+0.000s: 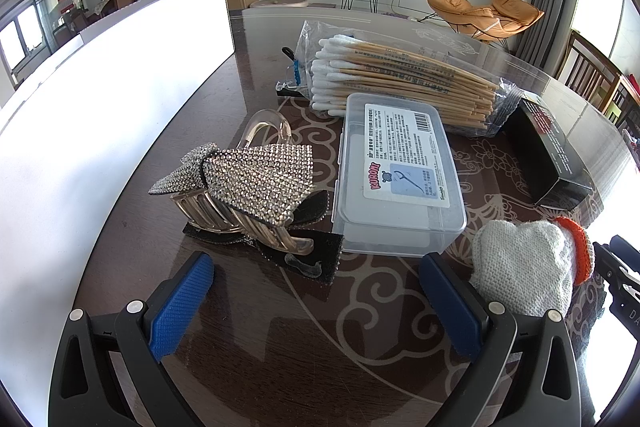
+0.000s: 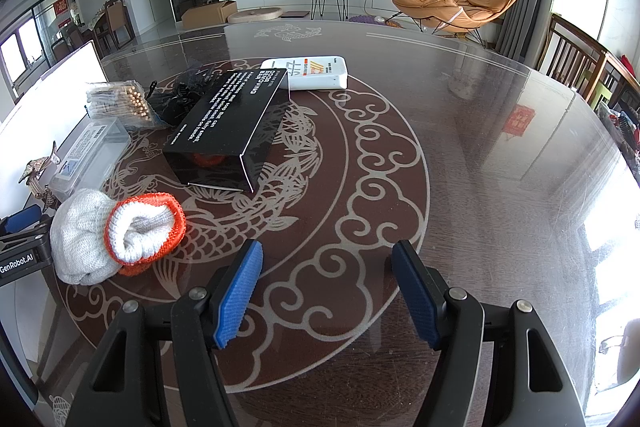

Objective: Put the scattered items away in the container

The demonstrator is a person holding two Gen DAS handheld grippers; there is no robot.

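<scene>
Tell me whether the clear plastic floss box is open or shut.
Shut: the clear plastic floss box lies flat on the table, its labelled lid seated flush along the rim.

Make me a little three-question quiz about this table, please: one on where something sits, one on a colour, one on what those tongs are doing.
1. Where does the clear plastic box lie?
A. on top of the black carton
B. between the rhinestone hair clip and the black carton
C. inside the white container

2. What colour is the cuff of the rolled knit glove?
A. green
B. orange
C. yellow

3. What state are the left tongs and right tongs in?
A. both open and holding nothing
B. the left shut on the hair clip
C. the right shut on the glove

Answers:
1 B: in the left view the box sits on the table with the rhinestone hair clip on one side and the black carton on the other.
2 B: an orange band rings the glove's opening.
3 A: each pair's blue pads stand wide apart with only table between them.
</scene>
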